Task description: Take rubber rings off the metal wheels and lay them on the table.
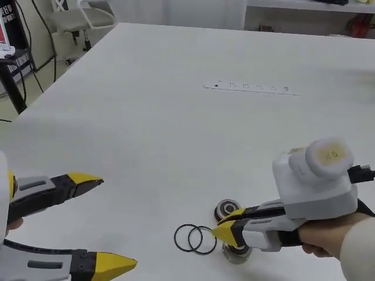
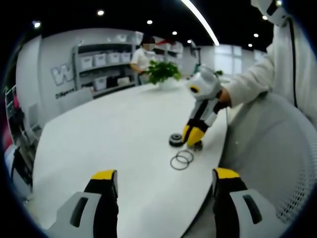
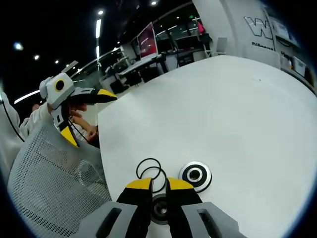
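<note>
Two black rubber rings (image 1: 195, 239) (image 2: 181, 159) (image 3: 151, 172) lie overlapping on the white table (image 1: 176, 117). A metal wheel (image 1: 227, 209) (image 3: 194, 174) with a dark rim lies flat just beyond them. A second wheel (image 1: 239, 253) (image 3: 159, 208) sits under my right gripper (image 1: 221, 232) (image 2: 192, 139) (image 3: 160, 184), whose yellow-tipped jaws stand close together on it. My left gripper (image 1: 105, 221) (image 2: 164, 173) (image 3: 94, 121) hovers to the left near the table's front edge, wide open, holding nothing.
A white power strip (image 1: 252, 88) lies further back on the table. A grey mesh chair (image 2: 277, 163) (image 3: 44, 183) stands close behind the table's near edge. Far across the table are a potted plant (image 2: 162, 72) and a person.
</note>
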Demonstrator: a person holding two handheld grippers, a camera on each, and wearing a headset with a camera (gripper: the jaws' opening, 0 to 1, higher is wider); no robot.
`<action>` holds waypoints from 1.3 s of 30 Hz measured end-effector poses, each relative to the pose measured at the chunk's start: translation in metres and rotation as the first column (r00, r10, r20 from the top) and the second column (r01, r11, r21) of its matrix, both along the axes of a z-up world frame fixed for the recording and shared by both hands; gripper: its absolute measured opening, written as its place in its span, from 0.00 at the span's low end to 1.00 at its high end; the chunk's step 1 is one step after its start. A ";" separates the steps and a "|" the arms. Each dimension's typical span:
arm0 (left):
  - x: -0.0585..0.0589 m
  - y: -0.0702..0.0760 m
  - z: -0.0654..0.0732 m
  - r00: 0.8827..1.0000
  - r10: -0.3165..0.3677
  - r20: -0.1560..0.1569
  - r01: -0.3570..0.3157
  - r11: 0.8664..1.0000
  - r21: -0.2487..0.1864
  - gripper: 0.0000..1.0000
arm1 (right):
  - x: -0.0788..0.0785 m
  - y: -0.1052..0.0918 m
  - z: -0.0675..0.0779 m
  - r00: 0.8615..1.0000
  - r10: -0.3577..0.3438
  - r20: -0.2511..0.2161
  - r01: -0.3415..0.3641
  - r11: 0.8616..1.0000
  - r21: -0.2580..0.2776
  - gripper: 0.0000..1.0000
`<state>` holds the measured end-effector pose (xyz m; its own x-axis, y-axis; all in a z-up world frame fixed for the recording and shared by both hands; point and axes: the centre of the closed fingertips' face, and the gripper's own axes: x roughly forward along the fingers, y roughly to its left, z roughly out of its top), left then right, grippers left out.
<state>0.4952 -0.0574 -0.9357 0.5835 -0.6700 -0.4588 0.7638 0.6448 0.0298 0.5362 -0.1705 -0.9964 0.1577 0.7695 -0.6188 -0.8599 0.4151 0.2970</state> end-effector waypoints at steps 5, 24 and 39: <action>0.003 -0.001 0.003 1.000 -0.002 0.008 0.002 1.000 0.001 0.79 | 0.006 -0.003 0.014 0.999 0.001 0.047 -0.003 0.999 0.035 0.09; 0.013 -0.027 0.035 0.991 -0.116 0.062 0.114 0.993 0.036 0.82 | 0.037 -0.039 0.047 0.977 -0.074 0.198 0.055 0.993 0.101 0.25; 0.036 -0.056 0.064 0.968 -0.208 0.142 0.197 0.977 0.083 0.80 | 0.040 -0.060 0.017 0.981 -0.070 0.182 0.068 0.998 0.018 0.30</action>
<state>0.5310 -0.1133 -0.8713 0.5042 -0.7514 -0.4256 0.8618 0.4697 0.1916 0.5763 -0.2307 -0.9796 0.3201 0.7596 -0.5661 -0.8693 0.4730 0.1431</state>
